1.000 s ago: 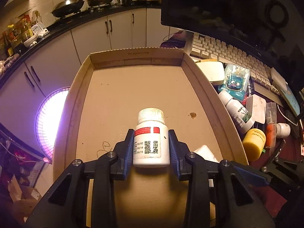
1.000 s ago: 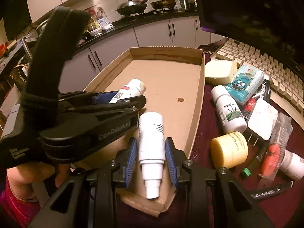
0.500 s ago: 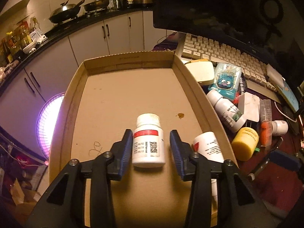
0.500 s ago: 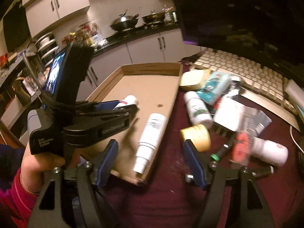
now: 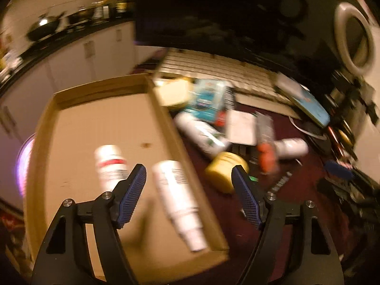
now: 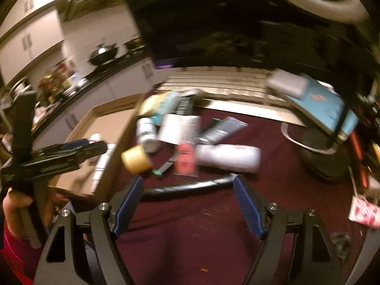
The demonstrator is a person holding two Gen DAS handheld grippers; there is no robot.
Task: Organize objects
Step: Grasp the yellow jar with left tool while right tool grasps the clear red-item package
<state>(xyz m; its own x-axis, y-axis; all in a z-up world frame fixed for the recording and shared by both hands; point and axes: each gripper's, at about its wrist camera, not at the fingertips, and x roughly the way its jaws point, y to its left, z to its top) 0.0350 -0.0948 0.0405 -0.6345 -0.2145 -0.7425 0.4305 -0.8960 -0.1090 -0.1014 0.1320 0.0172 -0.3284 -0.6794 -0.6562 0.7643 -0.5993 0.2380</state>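
1. Inside the shallow brown cardboard tray (image 5: 99,118), a white pill bottle with a red label band (image 5: 110,163) and a long white pump bottle (image 5: 178,201) are lying side by side, the pump bottle close along the tray's right wall.
2. Your left gripper (image 5: 188,185) is hovering over the tray's near right corner; its jaws are opening wide and are gripping nothing, though the pump bottle is showing in the gap between the blue pads.
3. Your right gripper (image 6: 187,194) is hanging over the dark red tabletop (image 6: 213,225), jaws spreading apart and empty.
4. Beyond it, a black marker pen (image 6: 185,186) is lying crosswise on the tabletop.
5. Beside the tray, a round yellow jar (image 6: 135,159), a white cylindrical bottle lying flat (image 6: 228,158) and an orange-red packet (image 6: 185,160) are waiting in a blurred heap near the pale keyboard (image 6: 213,80).
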